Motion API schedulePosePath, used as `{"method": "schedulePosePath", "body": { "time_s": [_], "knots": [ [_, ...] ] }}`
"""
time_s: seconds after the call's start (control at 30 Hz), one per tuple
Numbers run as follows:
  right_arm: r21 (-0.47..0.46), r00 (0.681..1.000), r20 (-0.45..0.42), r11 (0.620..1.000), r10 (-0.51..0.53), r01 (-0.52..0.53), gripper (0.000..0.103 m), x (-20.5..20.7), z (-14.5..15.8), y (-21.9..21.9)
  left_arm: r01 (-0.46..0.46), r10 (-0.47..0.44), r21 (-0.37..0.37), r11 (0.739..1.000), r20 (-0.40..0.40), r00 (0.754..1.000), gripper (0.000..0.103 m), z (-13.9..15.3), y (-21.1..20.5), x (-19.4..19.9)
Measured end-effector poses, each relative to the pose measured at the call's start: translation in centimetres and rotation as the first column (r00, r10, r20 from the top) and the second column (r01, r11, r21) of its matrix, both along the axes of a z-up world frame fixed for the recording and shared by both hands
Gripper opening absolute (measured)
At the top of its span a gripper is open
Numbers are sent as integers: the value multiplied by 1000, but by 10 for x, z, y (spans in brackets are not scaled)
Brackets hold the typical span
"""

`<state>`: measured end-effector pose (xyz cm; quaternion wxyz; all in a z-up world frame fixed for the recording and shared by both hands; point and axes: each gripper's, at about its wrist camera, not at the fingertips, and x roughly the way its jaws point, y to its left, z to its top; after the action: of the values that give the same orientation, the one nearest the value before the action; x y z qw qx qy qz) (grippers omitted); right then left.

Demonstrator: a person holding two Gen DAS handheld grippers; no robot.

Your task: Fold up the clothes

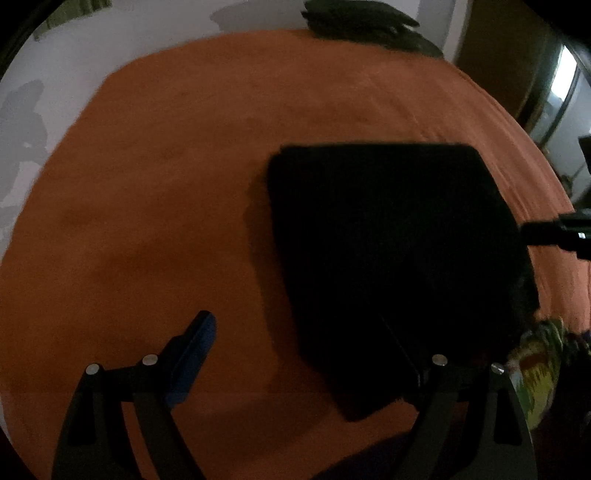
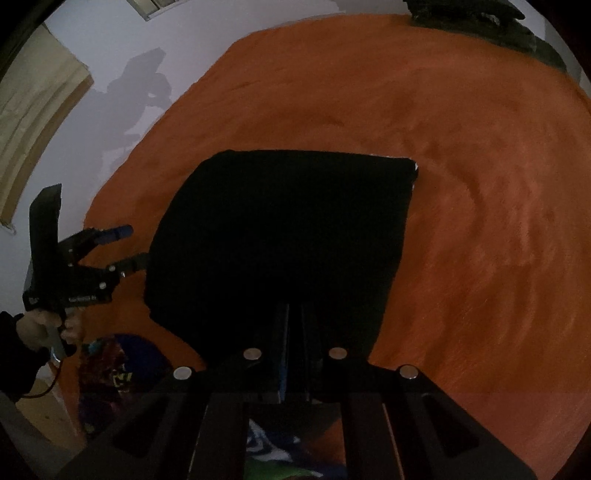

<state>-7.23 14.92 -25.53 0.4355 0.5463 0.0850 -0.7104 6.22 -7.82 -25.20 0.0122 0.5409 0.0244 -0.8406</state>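
Observation:
A black garment [image 1: 391,258] [image 2: 288,229], folded into a rough square, lies flat on the orange bed cover [image 1: 166,184] [image 2: 480,221]. My left gripper [image 1: 295,321] [image 2: 136,245] is open at the garment's left side. One blue-padded finger [image 1: 195,354] is over bare cover, and the other rests against the cloth's edge. My right gripper [image 2: 293,310] [image 1: 528,232] has its jaws closed together on the garment's near right edge. The dark cloth hides its fingertips.
A dark green heap of clothes [image 1: 369,26] [image 2: 480,18] sits at the bed's far edge. Colourful clothes [image 1: 535,369] [image 2: 110,369] lie at the near edge. A white wall [image 2: 110,55] borders the left side. A person's hand [image 2: 40,328] holds the left gripper's handle.

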Motion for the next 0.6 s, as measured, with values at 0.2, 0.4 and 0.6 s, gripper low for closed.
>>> {"method": "schedulePosePath", "body": {
  "time_s": [0.2,0.4,0.6],
  "knots": [
    [14,1000,11,1000,-7,7,5,-1,1,-5,8,-14,159,987,37,999,83,5,-2,27],
    [29,1000,19,1000,-12,12,5,0,2,-1,4,-16,205,979,59,998,62,-4,-3,28],
    [37,1000,27,999,-6,5,5,2,5,6,-13,-12,255,967,98,995,53,-19,0,22]
  ]
}}
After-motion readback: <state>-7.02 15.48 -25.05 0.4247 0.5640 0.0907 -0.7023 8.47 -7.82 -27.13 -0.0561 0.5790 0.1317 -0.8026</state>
